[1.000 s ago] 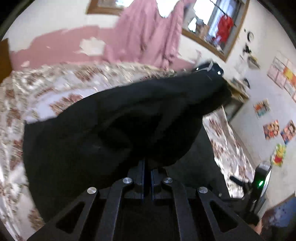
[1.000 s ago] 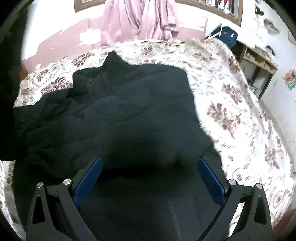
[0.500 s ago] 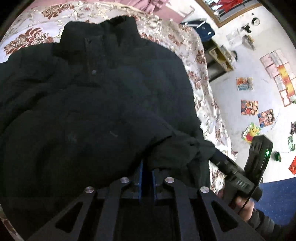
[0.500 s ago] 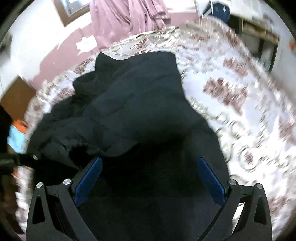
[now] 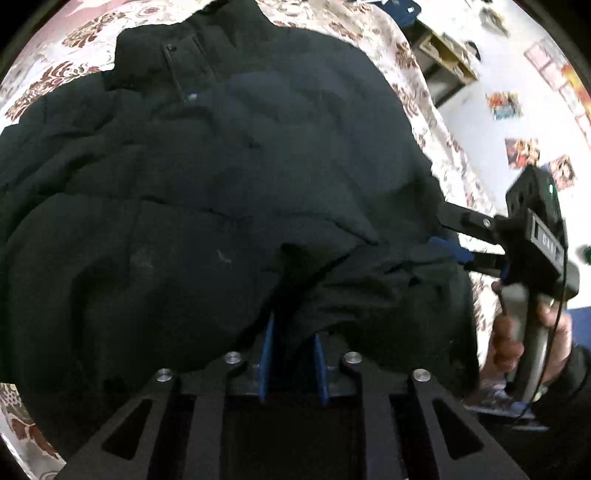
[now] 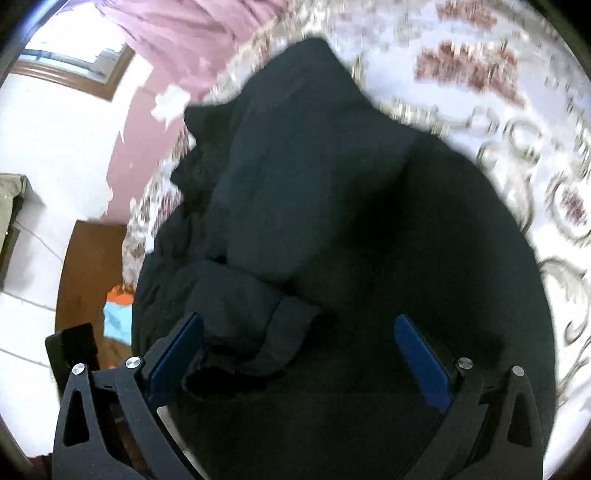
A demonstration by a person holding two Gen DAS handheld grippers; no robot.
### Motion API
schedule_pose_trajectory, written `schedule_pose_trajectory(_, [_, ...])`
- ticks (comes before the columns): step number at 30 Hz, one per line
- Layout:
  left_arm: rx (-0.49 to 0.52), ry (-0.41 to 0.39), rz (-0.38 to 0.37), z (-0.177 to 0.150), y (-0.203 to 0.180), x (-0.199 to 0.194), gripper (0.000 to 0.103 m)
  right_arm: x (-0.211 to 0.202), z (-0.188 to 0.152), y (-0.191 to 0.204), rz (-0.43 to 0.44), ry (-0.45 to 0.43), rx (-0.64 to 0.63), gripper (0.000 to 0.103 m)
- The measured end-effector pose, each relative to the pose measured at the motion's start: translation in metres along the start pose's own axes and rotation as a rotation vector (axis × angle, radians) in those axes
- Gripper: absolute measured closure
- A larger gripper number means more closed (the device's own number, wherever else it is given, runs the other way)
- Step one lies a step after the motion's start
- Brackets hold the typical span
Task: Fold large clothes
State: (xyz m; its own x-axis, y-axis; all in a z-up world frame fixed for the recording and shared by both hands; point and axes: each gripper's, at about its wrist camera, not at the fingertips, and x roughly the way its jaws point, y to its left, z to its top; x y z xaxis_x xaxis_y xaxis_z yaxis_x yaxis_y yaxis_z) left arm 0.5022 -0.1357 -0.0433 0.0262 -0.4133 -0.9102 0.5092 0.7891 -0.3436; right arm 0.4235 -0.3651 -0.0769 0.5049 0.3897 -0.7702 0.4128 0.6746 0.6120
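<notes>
A black padded jacket [image 5: 221, 166] lies spread on a floral bedspread [image 5: 417, 66], collar [image 5: 229, 33] at the far end. My left gripper [image 5: 293, 332] points down at its near edge. Its jaws are opening, and a fold of the black fabric still lies loosely between the blue pads [image 5: 266, 350]. In the right wrist view my right gripper [image 6: 298, 319] stands wide open low over the jacket [image 6: 314, 166], with a rolled sleeve end [image 6: 258, 332] between its fingers, untouched. The left wrist view shows that right gripper [image 5: 439, 227] at the jacket's right edge, held by a hand [image 5: 509, 343].
The bedspread [image 6: 517, 129] runs on past the jacket to the right. A pink curtain [image 6: 192, 33] hangs behind the bed. A wooden shelf [image 5: 443, 62] and wall posters [image 5: 521, 151] are on the right. An orange and blue item [image 6: 118, 310] lies by the bed's left side.
Both grippers have tipped down and sunk toward the jacket. The lifted black fabric now lies on the jacket. The left jaws, shut before, have parted. The right gripper has rolled and stayed open.
</notes>
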Motion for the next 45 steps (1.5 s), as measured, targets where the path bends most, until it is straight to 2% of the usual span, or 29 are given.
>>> schedule_pose_trajectory(1, [0.005,0.007,0.004,-0.001,-0.001,0.002,0.073,0.004,-0.004,0.002,-0.017,0.007,-0.009,0.001])
schedule_pose_trajectory(3, [-0.005,0.021,-0.02,-0.007,-0.001,0.006,0.001,0.01,-0.01,0.011,-0.073,0.006,-0.054,0.001])
schedule_pose_trajectory(5, [-0.011,-0.025,-0.013,-0.014,-0.003,0.0,0.0,0.014,-0.011,0.016,-0.108,0.005,-0.069,0.001])
schedule_pose_trajectory(7, [-0.009,-0.019,-0.003,-0.02,-0.003,0.0,0.0,0.017,-0.013,0.024,-0.149,0.003,-0.094,0.001])
schedule_pose_trajectory(11, [-0.048,-0.023,-0.033,-0.031,0.005,-0.01,0.0,0.024,-0.016,0.038,-0.225,0.008,-0.155,0.001])
schedule_pose_trajectory(14, [-0.072,-0.056,0.008,-0.041,0.017,-0.031,0.0,0.027,-0.022,0.045,-0.29,-0.015,-0.189,0.003])
schedule_pose_trajectory(16, [-0.114,-0.102,0.066,-0.05,0.034,-0.051,0.0,0.024,-0.025,0.046,-0.367,-0.042,-0.214,0.015])
schedule_pose_trajectory(17, [-0.152,-0.147,0.086,-0.056,0.049,-0.065,0.0,0.026,-0.031,0.052,-0.435,-0.061,-0.246,0.024])
schedule_pose_trajectory(19, [-0.203,-0.193,0.098,-0.06,0.069,-0.082,0.0,0.024,-0.034,0.057,-0.449,-0.094,-0.256,0.033])
schedule_pose_trajectory(21, [-0.25,-0.234,0.114,-0.062,0.09,-0.098,0.0,0.021,-0.035,0.061,-0.409,-0.114,-0.233,0.079])
schedule_pose_trajectory(24, [-0.307,-0.26,0.144,-0.06,0.117,-0.112,0.0,0.007,-0.03,0.065,-0.383,-0.149,-0.164,0.099])
schedule_pose_trajectory(26, [-0.34,-0.273,0.166,-0.054,0.13,-0.118,0.0,-0.009,-0.024,0.067,-0.358,-0.176,-0.148,0.1])
schedule_pose_trajectory(29, [-0.36,-0.308,0.206,-0.046,0.136,-0.126,0.0,-0.039,-0.012,0.092,-0.402,-0.273,-0.245,0.1])
schedule_pose_trajectory(31, [-0.373,-0.33,0.224,-0.043,0.144,-0.13,0.0,-0.062,0.005,0.104,-0.427,-0.338,-0.307,0.1])
schedule_pose_trajectory(35, [-0.391,-0.324,0.279,-0.029,0.148,-0.123,0.0,-0.092,0.053,0.122,-0.493,-0.433,-0.421,0.1])
schedule_pose_trajectory(39, [-0.39,-0.31,0.297,-0.006,0.148,-0.109,0.0,-0.087,0.098,0.122,-0.496,-0.429,-0.467,0.1])
schedule_pose_trajectory(42, [-0.399,-0.283,0.309,0.014,0.148,-0.094,0.0,-0.067,0.119,0.121,-0.561,-0.406,-0.507,0.1])
schedule_pose_trajectory(45, [-0.383,-0.269,0.331,0.03,0.14,-0.082,0.0,-0.053,0.131,0.113,-0.601,-0.366,-0.472,0.096])
